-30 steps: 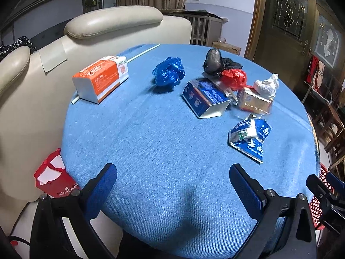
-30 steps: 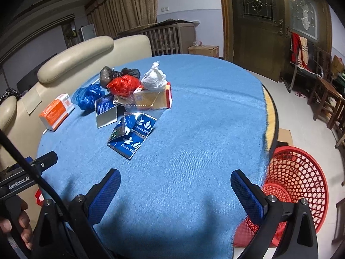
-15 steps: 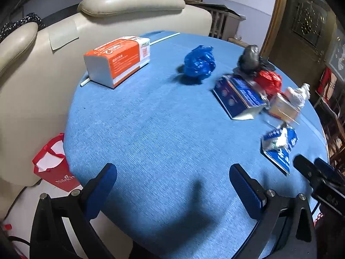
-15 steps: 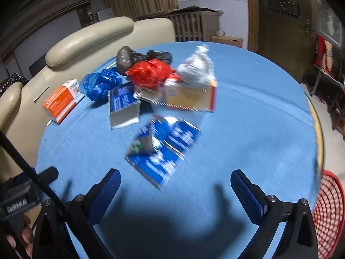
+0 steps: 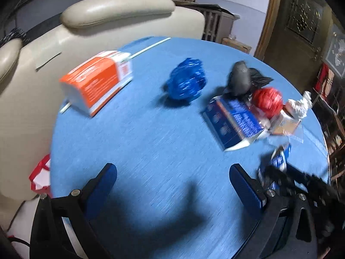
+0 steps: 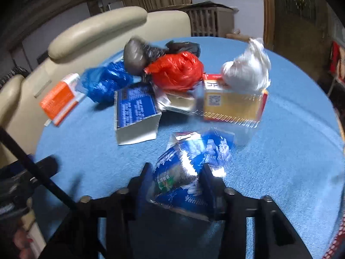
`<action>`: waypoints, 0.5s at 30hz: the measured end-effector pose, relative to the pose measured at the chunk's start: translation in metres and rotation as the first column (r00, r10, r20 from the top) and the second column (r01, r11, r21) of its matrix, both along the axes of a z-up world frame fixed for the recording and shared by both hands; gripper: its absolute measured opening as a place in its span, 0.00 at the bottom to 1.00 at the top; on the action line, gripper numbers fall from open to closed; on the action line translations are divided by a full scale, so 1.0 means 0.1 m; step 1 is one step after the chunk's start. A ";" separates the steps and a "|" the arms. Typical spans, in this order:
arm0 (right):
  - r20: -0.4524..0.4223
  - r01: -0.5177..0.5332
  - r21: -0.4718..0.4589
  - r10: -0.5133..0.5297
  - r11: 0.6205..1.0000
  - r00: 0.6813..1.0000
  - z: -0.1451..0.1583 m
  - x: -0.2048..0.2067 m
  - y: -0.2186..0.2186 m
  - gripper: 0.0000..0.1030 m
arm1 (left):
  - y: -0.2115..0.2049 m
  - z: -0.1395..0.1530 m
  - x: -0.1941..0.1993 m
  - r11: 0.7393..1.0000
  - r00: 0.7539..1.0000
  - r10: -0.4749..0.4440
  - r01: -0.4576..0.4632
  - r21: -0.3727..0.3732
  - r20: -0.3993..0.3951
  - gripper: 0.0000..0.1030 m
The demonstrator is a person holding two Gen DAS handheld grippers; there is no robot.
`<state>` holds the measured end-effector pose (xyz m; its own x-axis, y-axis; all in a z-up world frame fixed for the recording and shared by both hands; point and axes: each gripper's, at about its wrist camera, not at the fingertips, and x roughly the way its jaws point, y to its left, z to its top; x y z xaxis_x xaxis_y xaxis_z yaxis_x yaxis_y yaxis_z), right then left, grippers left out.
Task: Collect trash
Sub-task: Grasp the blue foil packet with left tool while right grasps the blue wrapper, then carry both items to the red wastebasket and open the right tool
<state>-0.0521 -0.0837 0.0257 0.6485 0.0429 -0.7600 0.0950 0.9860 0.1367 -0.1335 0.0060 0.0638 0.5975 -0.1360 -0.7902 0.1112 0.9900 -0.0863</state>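
Trash lies on a round table with a blue cloth [image 5: 151, 142]. My right gripper [image 6: 175, 174] is shut on a blue foil wrapper [image 6: 183, 172], its fingers pressing both sides; the wrapper also shows in the left wrist view [image 5: 279, 159]. Behind it lie a blue carton [image 6: 134, 112], a yellow box [image 6: 232, 104], a white bag [image 6: 248, 71], a red bag [image 6: 176, 71], a grey-black bag [image 6: 140, 54] and a blue bag [image 6: 105, 83]. My left gripper [image 5: 172, 179] is open and empty over bare cloth, well short of the blue bag [image 5: 186, 82] and blue carton [image 5: 232, 120].
An orange and white box [image 5: 97, 81] and a white straw [image 5: 148, 47] lie at the table's far left. A beige sofa [image 5: 107, 15] stands behind the table. A red and white paper bag [image 5: 39, 174] sits on the floor to the left. A wooden door [image 5: 297, 32] is at the right.
My right gripper moved forward and shut on the blue foil wrapper; it was open before. My left gripper moved forward over the table and stays open.
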 end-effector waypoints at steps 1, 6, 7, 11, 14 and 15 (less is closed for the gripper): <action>0.001 0.000 0.017 0.000 1.000 1.000 0.00 -0.02 -0.04 0.42 | -0.05 0.00 0.05 1.000 1.000 -0.006 0.006 -0.007 -0.002 1.00; 0.035 0.005 0.071 -0.007 0.997 0.999 0.08 -0.25 -0.26 0.22 | -0.52 0.00 0.32 0.998 0.998 -0.054 0.053 -0.019 -0.025 1.00; 0.040 0.010 0.079 -0.013 0.997 0.999 0.10 -0.30 -0.31 0.20 | -0.60 0.00 0.35 0.998 0.998 -0.064 0.064 -0.016 -0.024 1.00; 0.035 0.031 0.132 -0.036 0.991 0.999 0.07 -0.41 -0.50 0.19 | -0.94 -0.08 0.51 0.997 0.997 -0.070 0.072 0.039 -0.037 1.00; 0.016 0.059 0.203 -0.063 0.977 0.998 0.01 -0.49 -0.64 0.26 | -1.08 -0.19 0.64 0.994 0.997 -0.049 0.055 0.094 -0.058 1.00; 0.015 0.072 0.216 -0.077 0.974 0.997 0.01 -0.54 -0.68 0.48 | -1.10 -0.22 0.67 0.993 0.997 -0.045 0.052 0.106 -0.066 1.00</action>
